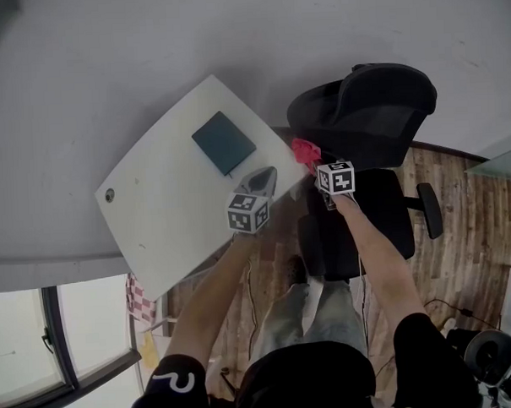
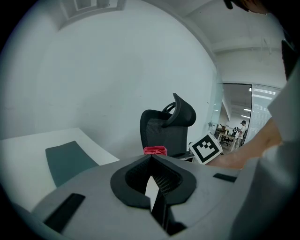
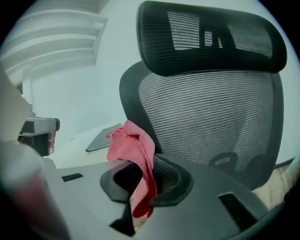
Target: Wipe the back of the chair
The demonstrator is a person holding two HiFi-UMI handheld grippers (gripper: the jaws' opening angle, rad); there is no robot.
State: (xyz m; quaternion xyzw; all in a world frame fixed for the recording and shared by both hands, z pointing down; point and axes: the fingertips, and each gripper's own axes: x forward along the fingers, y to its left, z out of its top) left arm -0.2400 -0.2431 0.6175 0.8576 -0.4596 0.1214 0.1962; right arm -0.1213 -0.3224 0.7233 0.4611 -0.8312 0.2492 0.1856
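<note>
A black mesh office chair (image 1: 366, 118) stands by the white table's right corner; its backrest (image 3: 211, 117) and headrest (image 3: 211, 40) fill the right gripper view. My right gripper (image 1: 308, 154) is shut on a red cloth (image 3: 133, 150), held just in front of the backrest's left edge, not clearly touching it. The cloth (image 1: 305, 150) also shows red in the head view. My left gripper (image 1: 259, 183) hovers over the table's near corner, shut with nothing in it. The chair (image 2: 166, 129) and the cloth (image 2: 154, 150) appear beyond it in the left gripper view.
A white table (image 1: 171, 203) stands against the wall with a dark teal notebook (image 1: 224, 142) lying on it. The chair's armrest (image 1: 431, 208) sticks out to the right over the wooden floor (image 1: 476, 231). A window (image 1: 42, 352) is at lower left.
</note>
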